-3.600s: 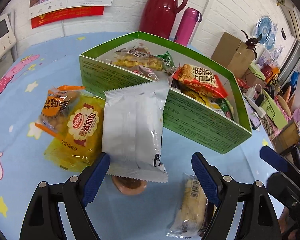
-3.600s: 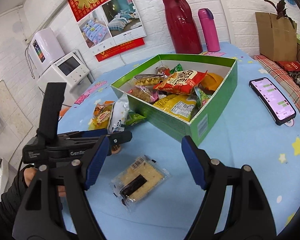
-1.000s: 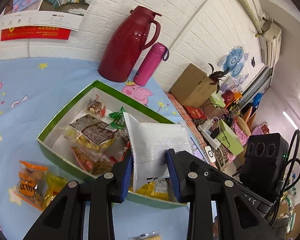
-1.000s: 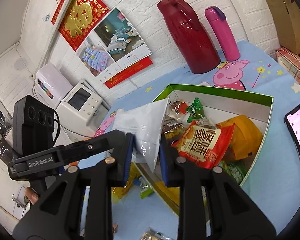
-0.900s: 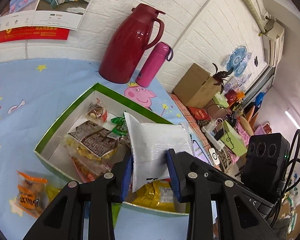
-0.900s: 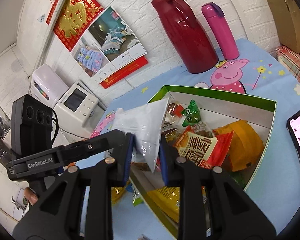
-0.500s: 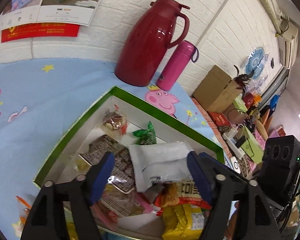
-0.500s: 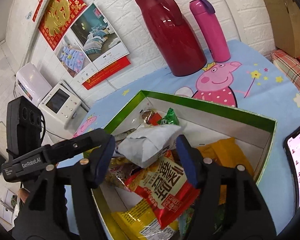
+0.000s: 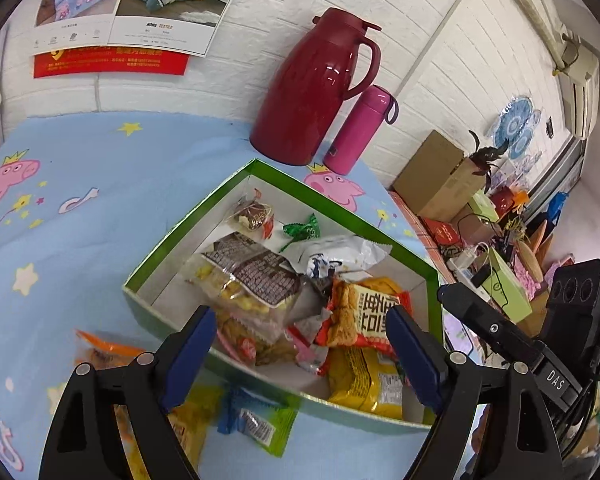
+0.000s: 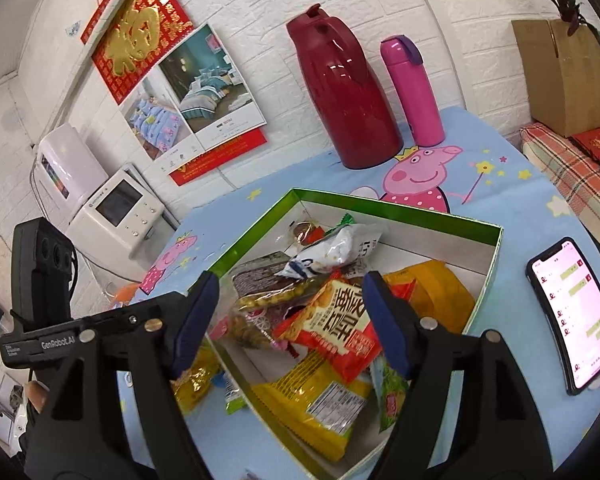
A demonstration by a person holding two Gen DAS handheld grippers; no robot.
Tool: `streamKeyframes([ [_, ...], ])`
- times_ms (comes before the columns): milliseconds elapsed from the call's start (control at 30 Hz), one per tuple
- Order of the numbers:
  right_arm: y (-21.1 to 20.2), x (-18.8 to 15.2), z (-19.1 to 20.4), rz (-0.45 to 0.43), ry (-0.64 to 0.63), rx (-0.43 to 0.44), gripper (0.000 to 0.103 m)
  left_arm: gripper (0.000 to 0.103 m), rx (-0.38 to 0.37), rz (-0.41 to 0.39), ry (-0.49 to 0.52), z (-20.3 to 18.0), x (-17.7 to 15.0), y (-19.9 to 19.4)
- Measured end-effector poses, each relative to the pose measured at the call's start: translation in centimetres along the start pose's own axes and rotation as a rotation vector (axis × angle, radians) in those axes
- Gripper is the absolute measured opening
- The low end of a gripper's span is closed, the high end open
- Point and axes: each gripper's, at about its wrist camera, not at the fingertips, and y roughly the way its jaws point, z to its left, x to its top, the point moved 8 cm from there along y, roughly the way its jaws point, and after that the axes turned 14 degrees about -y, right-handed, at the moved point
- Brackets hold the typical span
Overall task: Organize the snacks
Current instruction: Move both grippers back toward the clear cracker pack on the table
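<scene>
1. Now the white packet (image 9: 336,254) lies inside the green box (image 9: 162,246), at its 12 o'clock end.
2. Both tongs, left (image 9: 298,354) and right (image 10: 290,320), gape wide, empty.
3. Next, probably fetch the packets (image 9: 256,420) on the counter (image 9: 80,216), 7 o'clock of the box.

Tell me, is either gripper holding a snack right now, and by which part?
Nothing is held. The left gripper and the right gripper are both open above the green box; the white packet lies loose inside it.
</scene>
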Motion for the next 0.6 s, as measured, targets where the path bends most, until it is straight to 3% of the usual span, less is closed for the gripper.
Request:
streamKeyframes([
  [267,-5.5,-2.9,4.6,0.003,-0.07,0.057,0.077,0.088,0.025,0.015,0.055,0.0,-6.2,-6.1],
  [433,-6.4,-7.3,6.3,0.116,-0.138,0.1,0.077,0.088,0.0,0.069,0.042,0.5,-11.9,-8.4],
  [600,-4.7,-11.5,6.6,0.254,-0.181,0.125,0.076,0.087,-0.09,0.176,0.01,0.9,-19.0,-8.4],
])
